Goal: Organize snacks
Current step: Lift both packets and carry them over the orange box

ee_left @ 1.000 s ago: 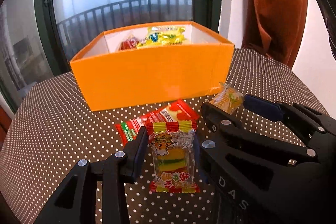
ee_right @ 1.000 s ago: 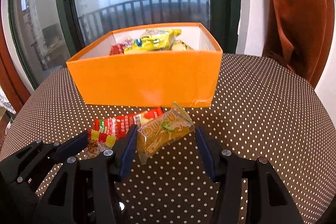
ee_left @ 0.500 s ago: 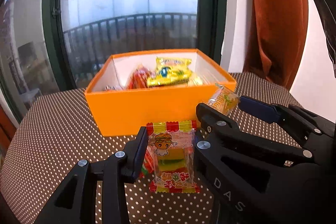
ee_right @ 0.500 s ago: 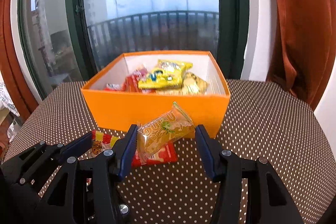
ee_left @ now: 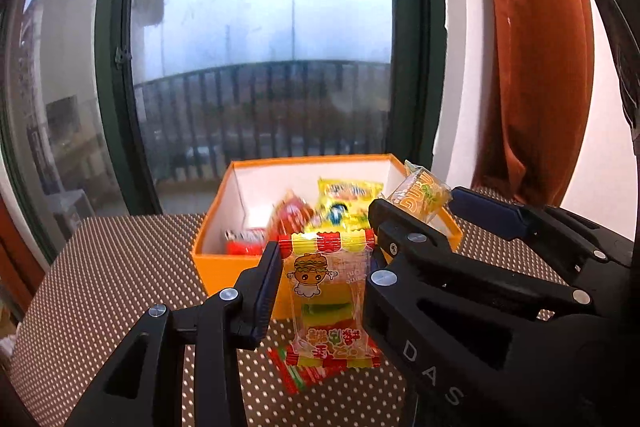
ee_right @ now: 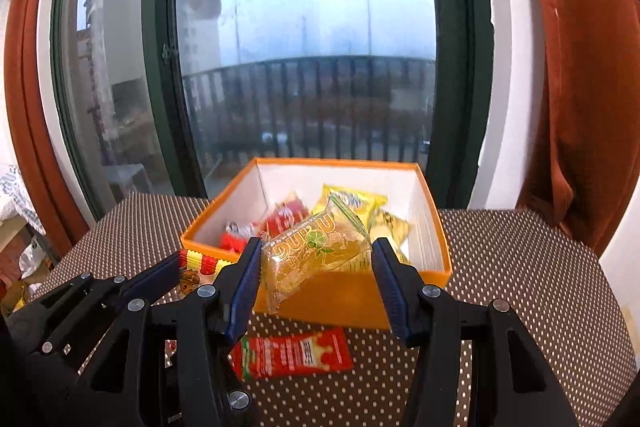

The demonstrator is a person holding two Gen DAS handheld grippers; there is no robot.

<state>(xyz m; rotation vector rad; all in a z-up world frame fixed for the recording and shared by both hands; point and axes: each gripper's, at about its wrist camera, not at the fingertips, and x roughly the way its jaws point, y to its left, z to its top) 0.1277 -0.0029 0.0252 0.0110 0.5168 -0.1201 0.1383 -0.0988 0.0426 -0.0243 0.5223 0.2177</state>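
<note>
Lying under the claws: red sachet (ee_right: 292,353)

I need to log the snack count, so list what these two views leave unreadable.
- Orange box: its floor hidden under packets, both views.
- Red packets in box: blurred, left wrist view.
- Red sachet on table: print too small; left end behind a jaw, right wrist view.
- Burger gummy packet: mostly behind left gripper, right wrist view.

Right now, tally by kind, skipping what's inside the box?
Hand-held grippers: 2 (left hand-held gripper, right hand-held gripper)
Orange box: 1
Held packets: 2 (burger gummy packet, yellow jelly packet)
Packets on the table: 1 (red packet)
Total: 6
</note>
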